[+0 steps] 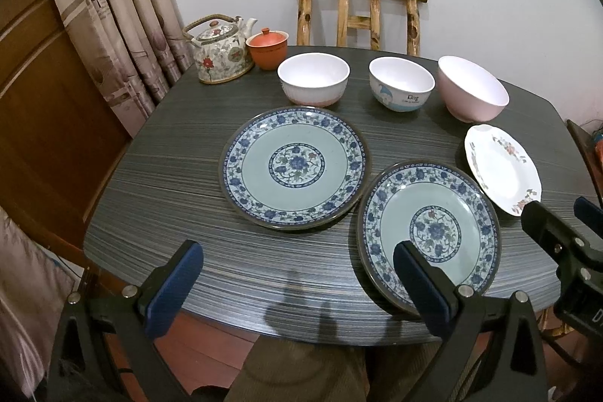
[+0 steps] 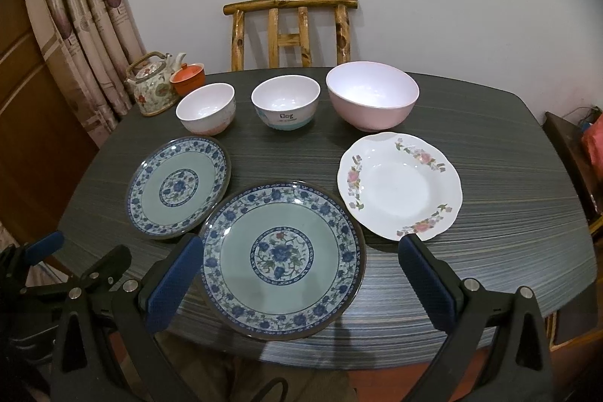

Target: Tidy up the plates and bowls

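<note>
Dark streaked table (image 2: 508,213) under everything. Nearest the right gripper (image 2: 301,285), between its spread fingers: blue-patterned plate (image 2: 282,259); ahead-left, second blue plate (image 2: 177,187); ahead-right, white floral plate (image 2: 399,183). Beyond, in a row: pink bowl (image 2: 371,100), cartoon bowl (image 2: 285,106), small white bowl (image 2: 205,113). Left gripper (image 1: 297,285) spread too, empty, over the near edge.

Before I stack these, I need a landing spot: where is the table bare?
Bare table lies right of the white floral plate and pink bowl, and along the left edge beside the far blue plate. The near blue plate almost touches its neighbours; the bowls stand close together.
</note>
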The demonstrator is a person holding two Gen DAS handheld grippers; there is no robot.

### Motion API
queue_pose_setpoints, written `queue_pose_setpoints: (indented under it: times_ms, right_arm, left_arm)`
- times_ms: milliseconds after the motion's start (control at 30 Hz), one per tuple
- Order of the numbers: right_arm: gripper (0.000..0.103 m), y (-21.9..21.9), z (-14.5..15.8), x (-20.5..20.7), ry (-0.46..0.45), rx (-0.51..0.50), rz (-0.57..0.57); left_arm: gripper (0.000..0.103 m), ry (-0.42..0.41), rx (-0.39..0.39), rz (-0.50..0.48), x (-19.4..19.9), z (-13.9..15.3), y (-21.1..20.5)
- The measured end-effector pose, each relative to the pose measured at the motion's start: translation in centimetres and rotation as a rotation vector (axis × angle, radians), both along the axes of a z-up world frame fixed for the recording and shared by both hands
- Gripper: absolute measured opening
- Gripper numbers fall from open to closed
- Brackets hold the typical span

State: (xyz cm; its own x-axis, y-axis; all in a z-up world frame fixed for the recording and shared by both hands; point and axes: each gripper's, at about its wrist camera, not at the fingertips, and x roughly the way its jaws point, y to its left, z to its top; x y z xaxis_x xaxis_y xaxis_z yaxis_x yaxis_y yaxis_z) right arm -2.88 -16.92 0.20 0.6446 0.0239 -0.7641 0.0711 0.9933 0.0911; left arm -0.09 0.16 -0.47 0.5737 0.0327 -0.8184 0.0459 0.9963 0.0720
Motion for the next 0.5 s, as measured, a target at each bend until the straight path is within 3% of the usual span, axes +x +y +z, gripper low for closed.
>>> queue_pose_setpoints:
  times_ms: [500]
  right_arm:
    - [0.103, 0.11, 0.07, -0.06, 0.001, 0.003, 0.004]
  left_arm:
    - [0.103, 0.005, 0.005, 0.005, -0.04, 0.02, 0.02]
